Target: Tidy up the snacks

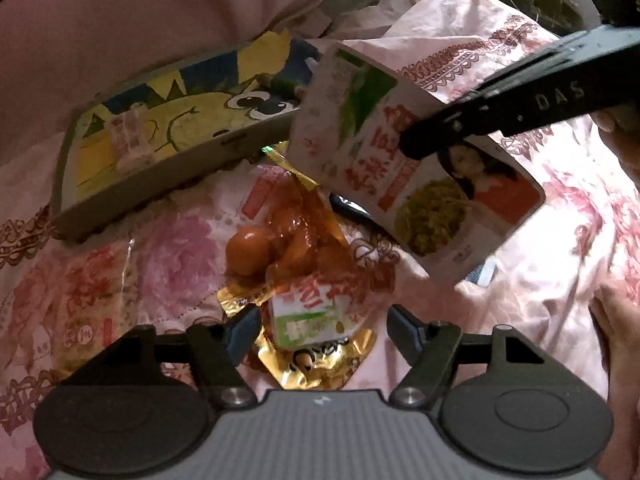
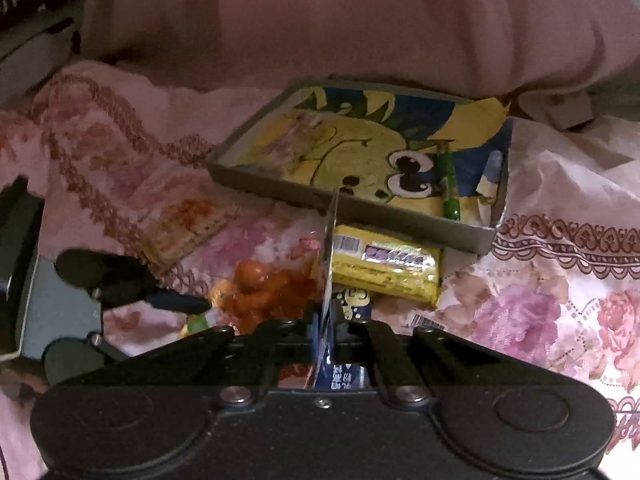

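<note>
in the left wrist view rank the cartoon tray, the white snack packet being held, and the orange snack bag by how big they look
1. cartoon tray
2. white snack packet, held by the right hand-held gripper; it looks nearly as large, but is lifted nearer the camera, so this order is unsure
3. orange snack bag

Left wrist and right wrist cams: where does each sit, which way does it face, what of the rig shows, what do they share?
Left wrist: on the open left tongs, looking down on the orange snack bag; the right tongs reach in from the right, holding the flat snack packet.
Right wrist: on the right tongs, shut on that packet, seen edge-on, facing the cartoon box; left tongs at left.
Shared: orange snack bag, cartoon box, floral sheet.
</note>
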Motion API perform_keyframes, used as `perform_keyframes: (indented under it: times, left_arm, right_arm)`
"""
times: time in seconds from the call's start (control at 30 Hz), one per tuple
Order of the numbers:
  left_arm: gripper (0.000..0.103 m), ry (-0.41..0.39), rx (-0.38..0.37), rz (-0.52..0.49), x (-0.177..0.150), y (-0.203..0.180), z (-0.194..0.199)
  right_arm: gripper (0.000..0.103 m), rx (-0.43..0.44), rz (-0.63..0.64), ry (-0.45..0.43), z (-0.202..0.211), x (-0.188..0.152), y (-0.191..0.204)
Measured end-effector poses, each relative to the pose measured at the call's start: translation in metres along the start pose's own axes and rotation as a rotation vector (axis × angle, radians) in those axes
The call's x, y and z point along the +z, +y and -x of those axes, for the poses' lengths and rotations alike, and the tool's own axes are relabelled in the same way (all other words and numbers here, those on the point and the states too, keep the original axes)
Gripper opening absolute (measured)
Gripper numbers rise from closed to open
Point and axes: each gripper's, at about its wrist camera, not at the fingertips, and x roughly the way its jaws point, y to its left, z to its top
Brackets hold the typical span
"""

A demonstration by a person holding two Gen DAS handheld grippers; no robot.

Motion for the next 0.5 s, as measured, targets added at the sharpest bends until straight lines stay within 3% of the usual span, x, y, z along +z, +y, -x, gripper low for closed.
perform_keyframes:
  times: [0.07,0.2,0.33,0.5]
  left_arm:
    - [0.065,0.01,0.009,0.009,0.002,0.001,-0.005]
    - [0.063,0.009,-0.008,0.024,0.006,0.004,-0.012]
    - [0.063,0.016,-0.023,0.064,0.01,0.008,-0.018]
    - [0.063,0.018,-0.048,0.136,0.012,0.018,-0.02]
  right_arm:
    - [0.005,-0.01,0.032,0.002,-0.003,-0.001,0.007]
    - [0.009,-0.003,0.028,0.029,-0.013,-0.001,0.01]
    - [0.012,-0.037,0.057,0.084,-0.029,-0.009,0.014]
    - [0.011,-0.044,0.016,0.077,-0.032,-0.009,0.012]
